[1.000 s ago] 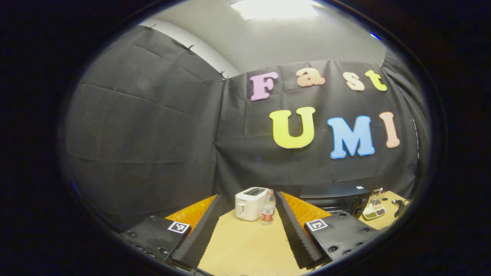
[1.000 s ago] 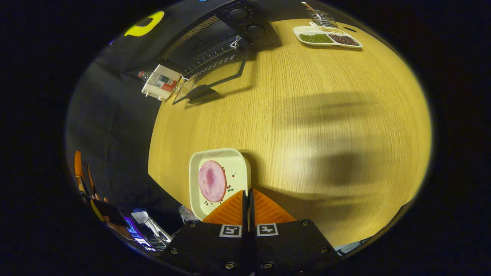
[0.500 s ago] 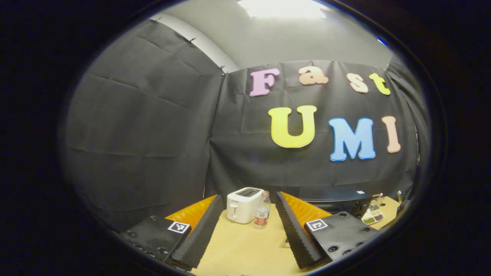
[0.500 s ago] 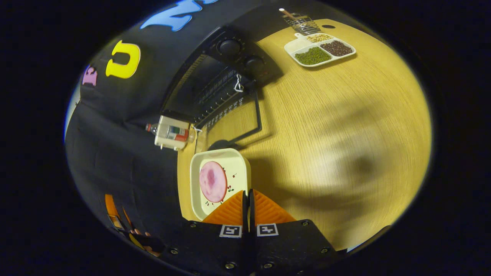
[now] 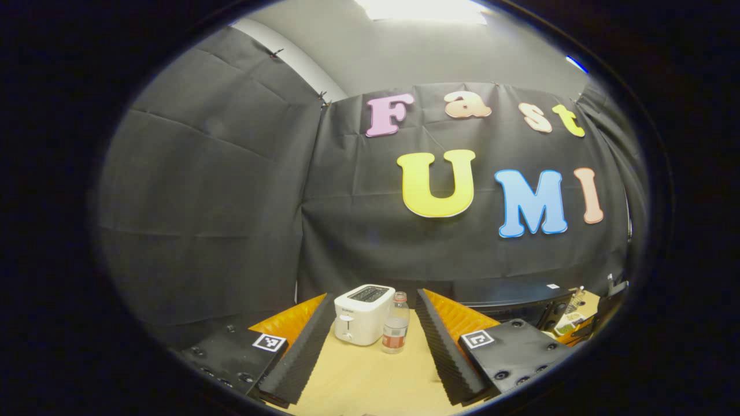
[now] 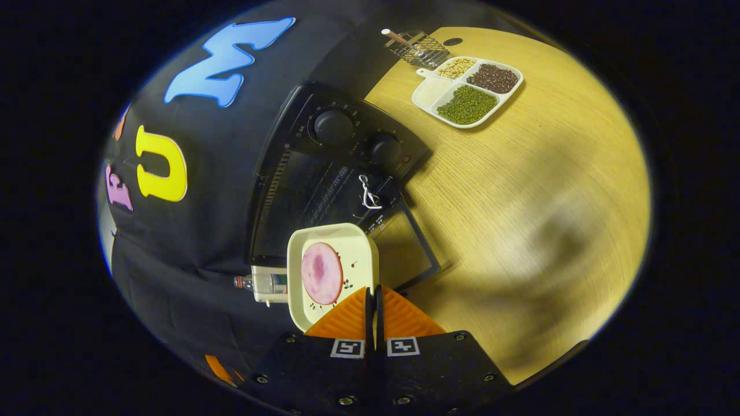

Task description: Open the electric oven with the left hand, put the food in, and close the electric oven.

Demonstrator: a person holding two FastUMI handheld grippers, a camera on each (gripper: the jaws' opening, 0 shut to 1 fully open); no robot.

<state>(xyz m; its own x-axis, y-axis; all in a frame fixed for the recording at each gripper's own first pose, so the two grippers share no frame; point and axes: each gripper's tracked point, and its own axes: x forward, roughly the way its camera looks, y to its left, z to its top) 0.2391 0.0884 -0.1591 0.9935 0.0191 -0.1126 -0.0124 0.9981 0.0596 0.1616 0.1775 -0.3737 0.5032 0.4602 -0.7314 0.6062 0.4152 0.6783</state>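
Right gripper (image 6: 372,297) pinches rim of plate (image 6: 352,248) with ham slice (image 6: 321,273), held before open oven (image 6: 324,185). Left gripper (image 5: 370,341) wide, empty. Risk: edge-only grip tilts plate, slice slides off; plate clips door (image 6: 413,248).

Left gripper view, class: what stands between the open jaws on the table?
A white toaster and a bottle, side by side on the table.
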